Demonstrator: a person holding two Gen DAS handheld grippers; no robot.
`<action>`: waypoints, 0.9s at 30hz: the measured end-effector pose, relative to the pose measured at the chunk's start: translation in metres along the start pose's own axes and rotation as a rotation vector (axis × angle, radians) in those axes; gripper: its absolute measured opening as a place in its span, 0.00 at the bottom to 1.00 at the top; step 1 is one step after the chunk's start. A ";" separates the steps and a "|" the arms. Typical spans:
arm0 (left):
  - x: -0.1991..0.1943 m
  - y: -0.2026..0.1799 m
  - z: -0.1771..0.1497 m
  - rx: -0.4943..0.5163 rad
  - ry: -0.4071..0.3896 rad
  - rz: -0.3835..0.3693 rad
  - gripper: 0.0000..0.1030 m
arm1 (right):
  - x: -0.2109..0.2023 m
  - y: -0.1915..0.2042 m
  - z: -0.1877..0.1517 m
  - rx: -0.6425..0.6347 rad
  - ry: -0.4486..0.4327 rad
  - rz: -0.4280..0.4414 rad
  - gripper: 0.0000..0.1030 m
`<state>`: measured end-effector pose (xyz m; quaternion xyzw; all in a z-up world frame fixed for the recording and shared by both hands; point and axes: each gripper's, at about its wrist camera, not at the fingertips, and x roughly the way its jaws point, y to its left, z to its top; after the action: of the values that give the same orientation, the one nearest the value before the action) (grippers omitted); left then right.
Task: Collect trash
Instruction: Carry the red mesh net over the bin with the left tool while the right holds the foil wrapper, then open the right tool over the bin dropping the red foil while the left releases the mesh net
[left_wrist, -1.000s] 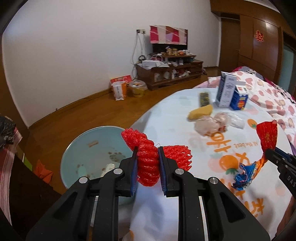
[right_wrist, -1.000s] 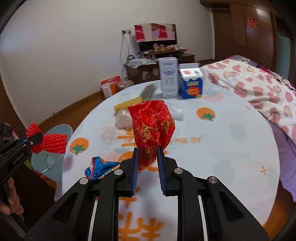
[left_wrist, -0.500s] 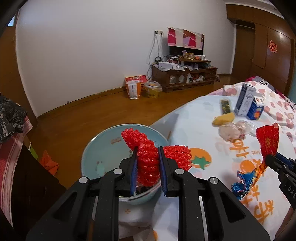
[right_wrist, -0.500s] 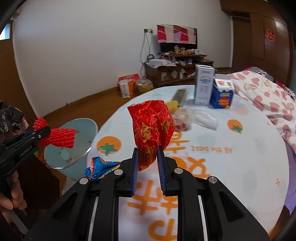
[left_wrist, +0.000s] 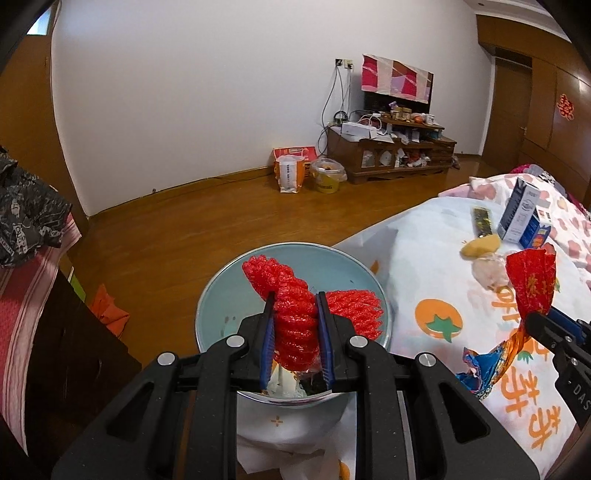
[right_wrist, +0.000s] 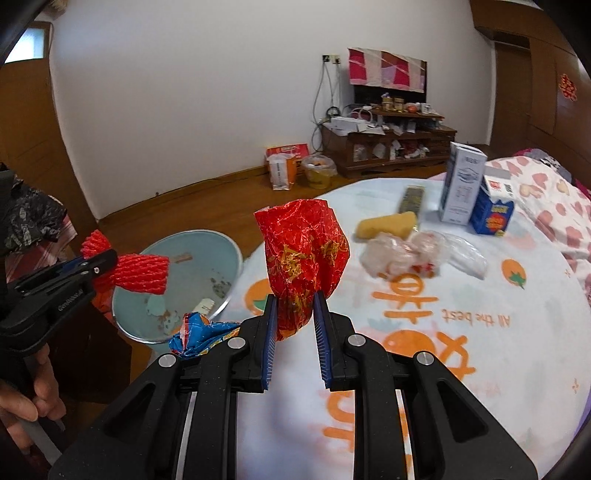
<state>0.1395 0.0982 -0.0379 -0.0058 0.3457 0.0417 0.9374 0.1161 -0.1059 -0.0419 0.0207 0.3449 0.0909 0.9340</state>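
Note:
My left gripper (left_wrist: 294, 306) is shut on a red foam fruit net (left_wrist: 295, 317) and holds it over a light blue bin (left_wrist: 221, 291) beside the table. The bin holds scraps. The net also shows in the right wrist view (right_wrist: 138, 273), above the bin (right_wrist: 192, 251). My right gripper (right_wrist: 294, 306) is shut on a crinkled red and gold wrapper (right_wrist: 303, 251) above the table's left part. A blue and orange foil wrapper (right_wrist: 201, 332) hangs by its left finger. In the left wrist view the right gripper (left_wrist: 535, 325) holds the red wrapper (left_wrist: 532, 280).
The round table (right_wrist: 443, 350) has a white cloth with orange prints. On it lie a yellow sponge (right_wrist: 386, 225), crumpled clear plastic (right_wrist: 406, 251), a dark packet (right_wrist: 412, 197), a white carton (right_wrist: 461, 184) and a blue carton (right_wrist: 493, 210). A bed stands behind.
Both grippers moved left and back from the table. The left gripper with the net now hangs over the blue bin. Both stay shut on their loads.

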 end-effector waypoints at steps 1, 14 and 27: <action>0.001 0.002 0.001 -0.004 0.000 0.002 0.20 | 0.001 0.003 0.001 -0.004 -0.001 0.004 0.20; 0.017 0.019 0.004 -0.044 0.016 0.020 0.20 | 0.023 0.036 0.015 -0.049 0.000 0.047 0.20; 0.040 0.027 0.009 -0.071 0.042 0.029 0.20 | 0.049 0.054 0.023 -0.084 0.019 0.056 0.20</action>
<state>0.1734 0.1287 -0.0566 -0.0351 0.3638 0.0675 0.9284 0.1593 -0.0432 -0.0503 -0.0095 0.3488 0.1315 0.9279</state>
